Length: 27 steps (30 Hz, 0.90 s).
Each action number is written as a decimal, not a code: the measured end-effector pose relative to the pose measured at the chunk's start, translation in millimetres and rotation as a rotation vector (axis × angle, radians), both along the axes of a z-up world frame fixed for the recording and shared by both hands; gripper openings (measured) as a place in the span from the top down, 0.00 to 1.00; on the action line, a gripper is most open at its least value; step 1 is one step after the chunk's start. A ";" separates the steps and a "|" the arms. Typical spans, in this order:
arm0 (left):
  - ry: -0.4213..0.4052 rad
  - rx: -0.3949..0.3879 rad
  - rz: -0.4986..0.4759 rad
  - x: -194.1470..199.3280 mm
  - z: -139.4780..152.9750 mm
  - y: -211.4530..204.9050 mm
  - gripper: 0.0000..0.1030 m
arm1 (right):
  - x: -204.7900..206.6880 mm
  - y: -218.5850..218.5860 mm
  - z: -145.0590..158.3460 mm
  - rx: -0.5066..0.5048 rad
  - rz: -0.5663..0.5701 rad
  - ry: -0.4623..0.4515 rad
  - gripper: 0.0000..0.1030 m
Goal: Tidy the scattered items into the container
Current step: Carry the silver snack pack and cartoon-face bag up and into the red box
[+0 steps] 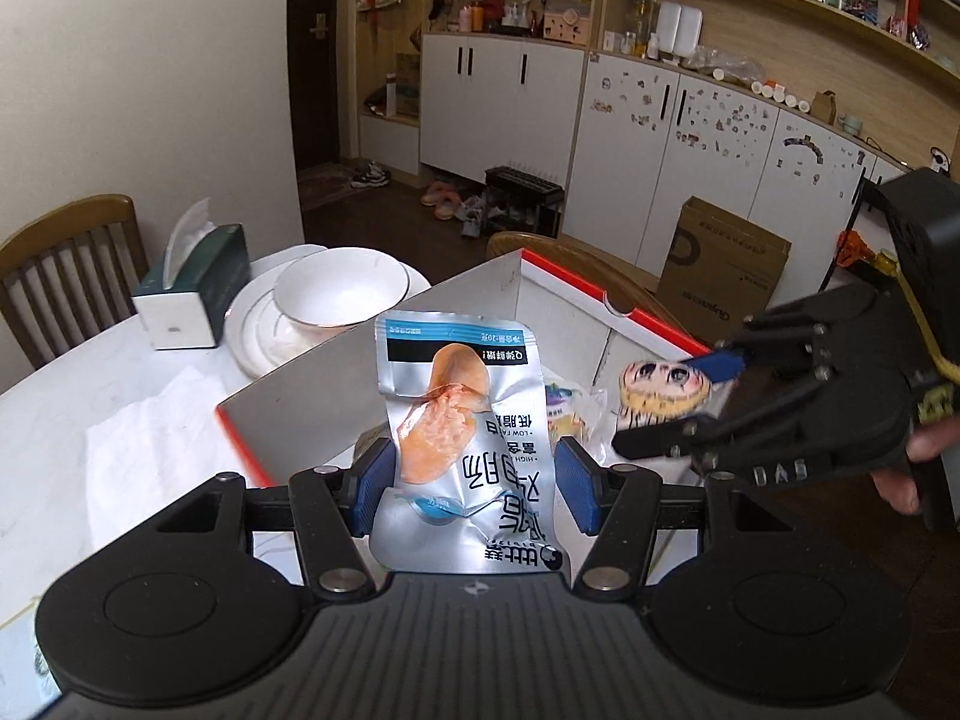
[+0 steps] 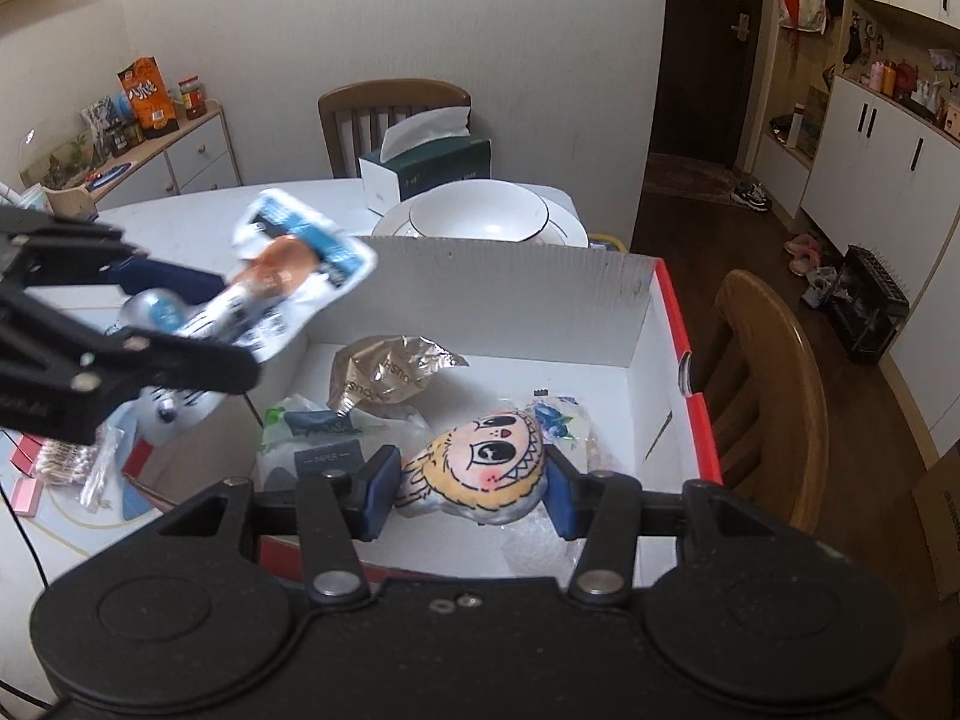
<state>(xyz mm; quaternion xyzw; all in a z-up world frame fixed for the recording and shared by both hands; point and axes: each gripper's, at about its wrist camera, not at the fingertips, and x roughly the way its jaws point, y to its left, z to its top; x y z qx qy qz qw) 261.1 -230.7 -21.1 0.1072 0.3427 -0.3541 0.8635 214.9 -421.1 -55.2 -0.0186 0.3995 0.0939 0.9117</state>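
over the box (image 2: 654,324) — left gripper (image 1: 474,480) clamped on a silver pouch (image 1: 456,420), right gripper (image 2: 471,489) on a cartoon-face packet (image 2: 480,468)

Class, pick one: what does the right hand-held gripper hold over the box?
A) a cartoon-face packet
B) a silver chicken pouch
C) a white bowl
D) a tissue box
A: the right hand-held gripper has its pads closed on the cartoon-face packet above the box.

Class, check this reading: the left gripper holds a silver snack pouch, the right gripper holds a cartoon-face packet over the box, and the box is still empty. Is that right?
One part is wrong: the box is not empty. The right wrist view shows a crumpled gold wrapper and other packets lying in it. The left gripper does hold the silver snack pouch, and the right gripper the cartoon-face packet.
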 end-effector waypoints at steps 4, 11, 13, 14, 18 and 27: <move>0.021 0.020 -0.009 17.6 -7.4 -18.0 0.45 | 4.9 -0.9 -5.7 -0.006 0.009 0.014 0.53; 0.015 0.070 -0.027 42.3 -18.5 -42.9 0.45 | 14.7 -0.8 -14.8 -0.013 0.034 0.039 0.53; 0.024 0.077 -0.038 49.0 -21.2 -49.7 0.45 | 17.9 -0.6 -17.4 -0.012 0.040 0.048 0.53; 0.033 0.080 -0.045 52.4 -22.7 -53.2 0.45 | 19.6 -0.1 -19.1 -0.012 0.042 0.053 0.53; 0.066 0.098 -0.050 65.7 -31.1 -68.4 0.45 | 27.0 3.2 -26.4 -0.012 0.052 0.078 0.53; 0.131 0.143 -0.053 88.2 -50.1 -89.5 0.45 | 39.8 9.5 -41.9 0.005 0.087 0.135 0.54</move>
